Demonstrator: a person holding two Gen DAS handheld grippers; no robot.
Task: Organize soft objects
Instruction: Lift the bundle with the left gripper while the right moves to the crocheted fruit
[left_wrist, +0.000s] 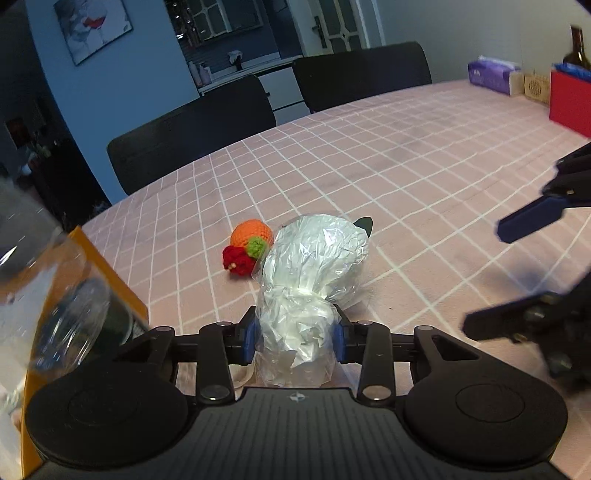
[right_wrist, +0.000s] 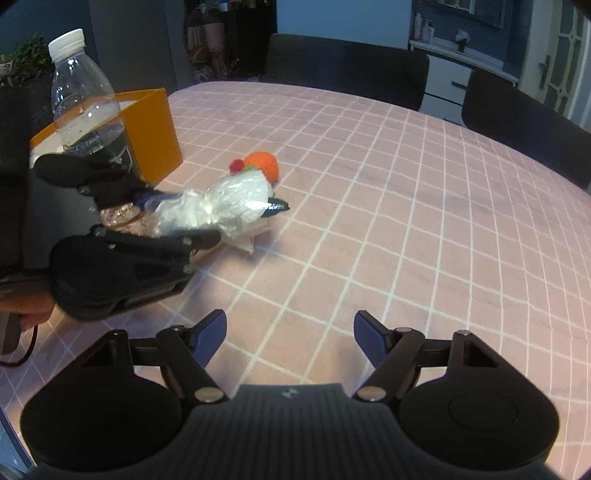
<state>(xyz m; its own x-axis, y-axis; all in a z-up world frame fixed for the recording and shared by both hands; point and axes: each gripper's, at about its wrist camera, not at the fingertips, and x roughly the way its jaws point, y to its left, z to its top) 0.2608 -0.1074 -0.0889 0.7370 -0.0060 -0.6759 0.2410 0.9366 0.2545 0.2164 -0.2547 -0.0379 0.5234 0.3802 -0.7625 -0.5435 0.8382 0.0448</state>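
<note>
My left gripper (left_wrist: 295, 338) is shut on a soft white object wrapped in a clear plastic bag (left_wrist: 314, 266), holding its knotted end low over the pink checked tablecloth; the bag also shows in the right wrist view (right_wrist: 221, 208), with a dark pointed tip at its far end. An orange crocheted fruit with red and green parts (left_wrist: 249, 242) lies just left of the bag and shows in the right wrist view (right_wrist: 264, 164). My right gripper (right_wrist: 290, 338) is open and empty, to the right of the bag, and it shows in the left wrist view (left_wrist: 517, 273).
An orange box (right_wrist: 147, 125) stands at the table's left, with a clear plastic bottle (right_wrist: 86, 99) in front of it. A red box (left_wrist: 570, 103), a purple tissue pack (left_wrist: 493, 75) and a brown bottle (left_wrist: 578, 50) stand far right. Black chairs (left_wrist: 199, 129) line the far edge.
</note>
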